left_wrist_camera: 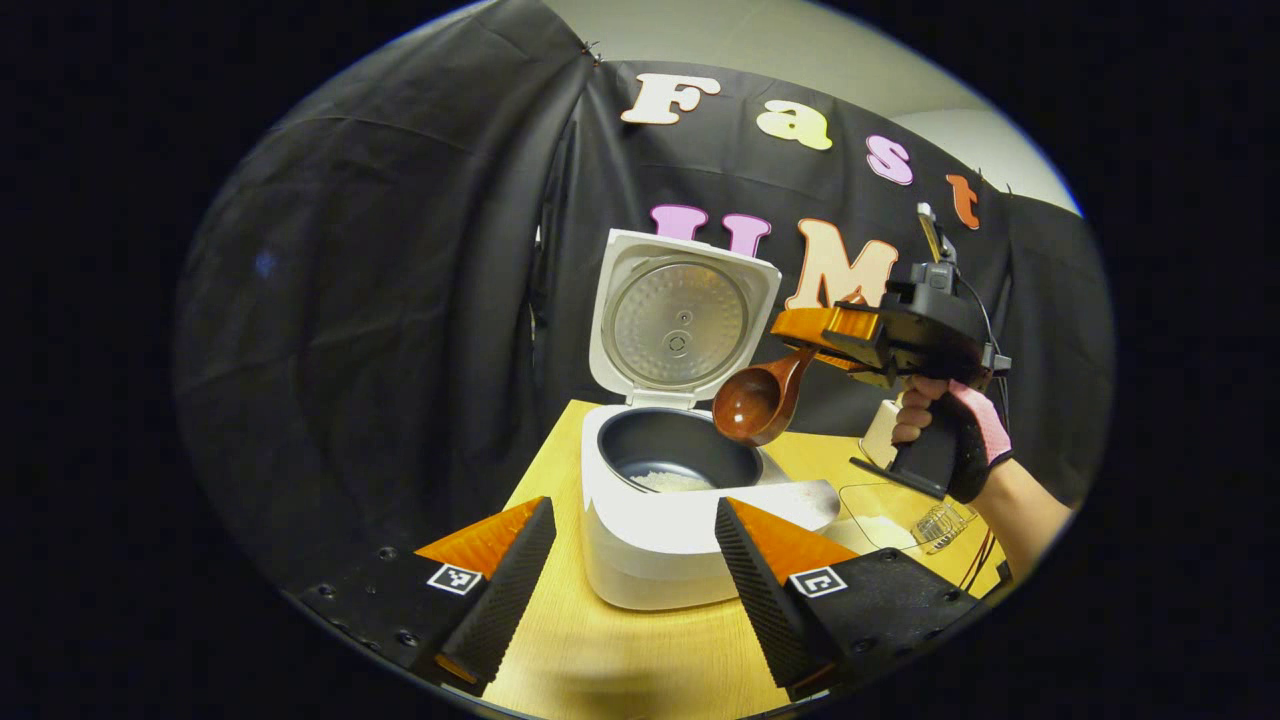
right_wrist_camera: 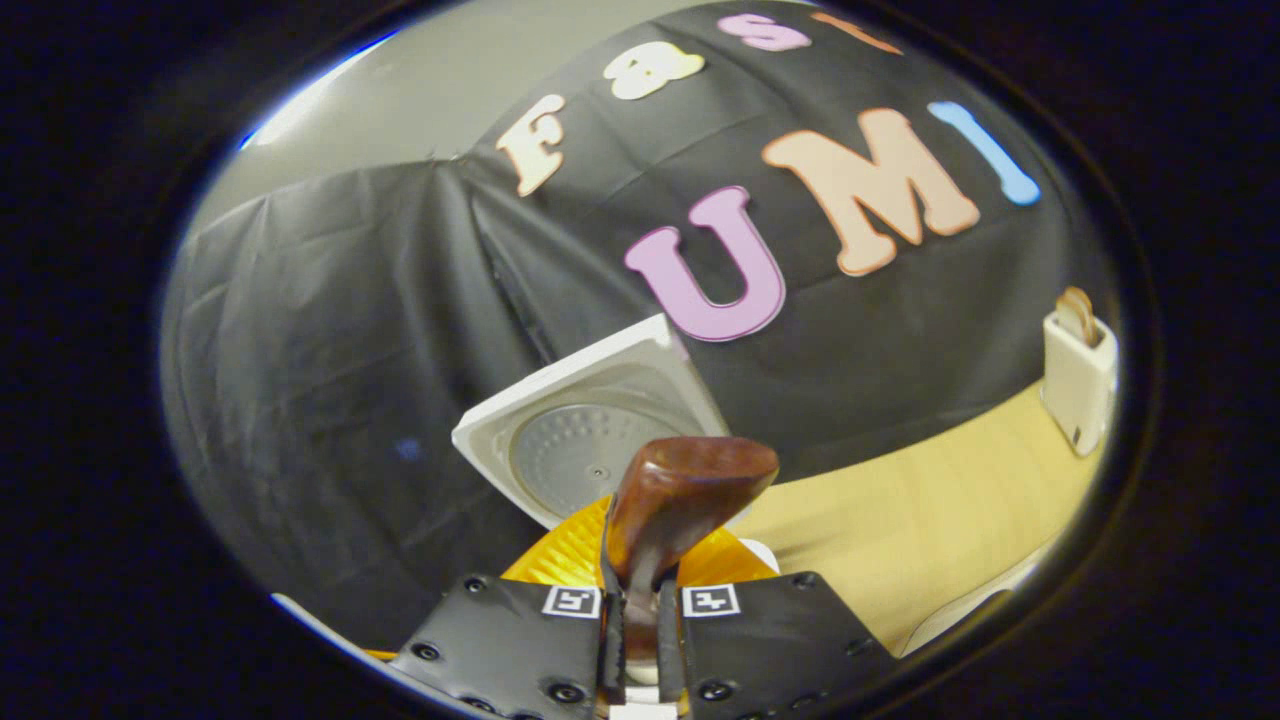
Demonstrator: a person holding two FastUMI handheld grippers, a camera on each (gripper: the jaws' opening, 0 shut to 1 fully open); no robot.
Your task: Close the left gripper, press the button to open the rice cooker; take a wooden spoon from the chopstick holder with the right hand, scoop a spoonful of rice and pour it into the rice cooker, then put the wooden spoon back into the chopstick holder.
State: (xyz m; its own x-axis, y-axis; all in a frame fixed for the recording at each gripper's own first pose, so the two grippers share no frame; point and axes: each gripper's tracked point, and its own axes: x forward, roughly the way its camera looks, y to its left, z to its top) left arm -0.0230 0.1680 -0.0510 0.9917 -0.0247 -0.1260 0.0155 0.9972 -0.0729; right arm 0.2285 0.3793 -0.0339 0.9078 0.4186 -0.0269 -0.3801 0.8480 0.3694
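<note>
- The spoon [left_wrist_camera: 762, 400] is being held just above the cooker [left_wrist_camera: 660, 500], at its right rim, with the bowl tilted down toward the pot; no rice can be made out in the bowl from here.
- In the right gripper view the spoon's handle [right_wrist_camera: 668, 510] is being clamped between both fingers of the right gripper [right_wrist_camera: 640, 640], which are standing nearly together on it.
- Inside the cooker a small heap of rice [left_wrist_camera: 672, 481] is lying on the pot's floor, and the lid [left_wrist_camera: 680, 318] is standing upright behind the pot.
- The pouring step is judged to be in hand or just finishing.
- The left gripper [left_wrist_camera: 635, 560] is being held in front of the cooker, its fingers spread wide and gripping nothing.
- The holder [right_wrist_camera: 1078, 380] is standing right of the cooker, well apart, near the table's [left_wrist_camera: 620, 650] back edge.
- Next, the spoon is to be carried right from the cooker, turned upright, and lowered into the holder before the fingers are released.
</note>
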